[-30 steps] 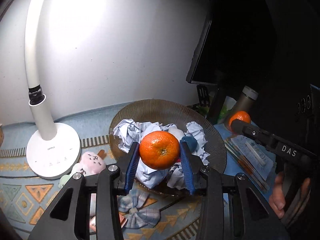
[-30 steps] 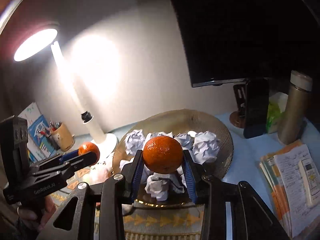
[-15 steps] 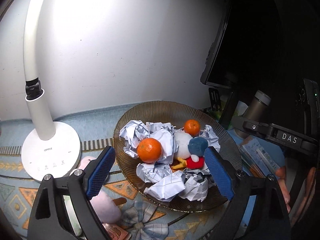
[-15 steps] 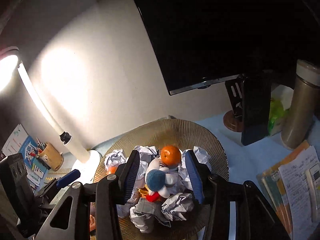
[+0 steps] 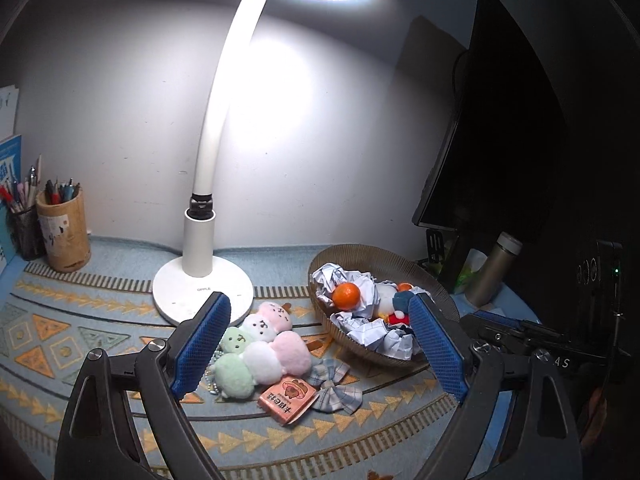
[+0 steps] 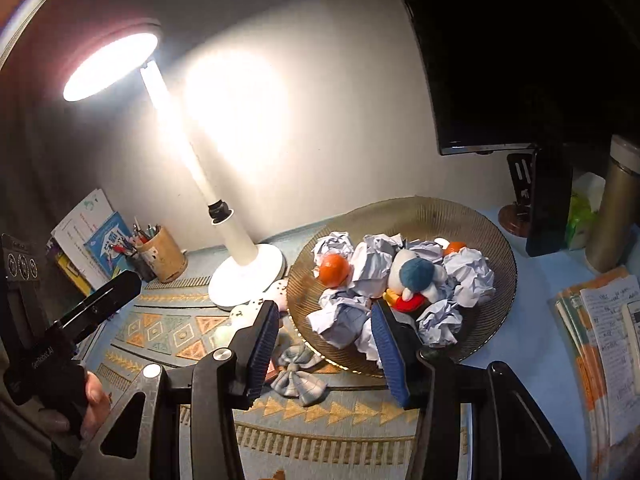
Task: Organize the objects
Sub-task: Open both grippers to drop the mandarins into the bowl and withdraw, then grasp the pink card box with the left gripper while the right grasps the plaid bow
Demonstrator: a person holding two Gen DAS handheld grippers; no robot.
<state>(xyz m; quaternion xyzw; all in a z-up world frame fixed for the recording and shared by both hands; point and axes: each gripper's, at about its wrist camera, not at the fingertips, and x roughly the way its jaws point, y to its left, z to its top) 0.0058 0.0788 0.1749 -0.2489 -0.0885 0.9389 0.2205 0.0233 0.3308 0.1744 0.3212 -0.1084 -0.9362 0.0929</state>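
A ribbed brown bowl [image 5: 360, 254] [image 6: 496, 240] holds crumpled paper balls [image 6: 468, 272], a blue-capped plush toy [image 6: 416, 274] and two oranges: a large one [image 5: 347, 294] [image 6: 335, 269] at the left and a small one [image 5: 405, 286] [image 6: 455, 247] at the back. My left gripper [image 5: 320, 352] is open and empty, pulled back over the patterned mat. My right gripper [image 6: 326, 354] is open and empty, in front of the bowl's near rim. Each gripper also shows at the edge of the other's view.
A white desk lamp [image 5: 202, 280] [image 6: 248, 264] stands left of the bowl. Pastel plush toys [image 5: 260, 344], a pink packet [image 5: 287, 398] and a plaid bow [image 5: 334, 384] [image 6: 298, 376] lie on the mat. A pen holder [image 5: 62, 232], a monitor [image 5: 500, 140], a flask [image 6: 612, 208] and notebooks [image 6: 600, 332] surround them.
Both grippers were shut on oranges over the bowl, then opened and let them go into it. Both have since pulled back and away from the bowl.
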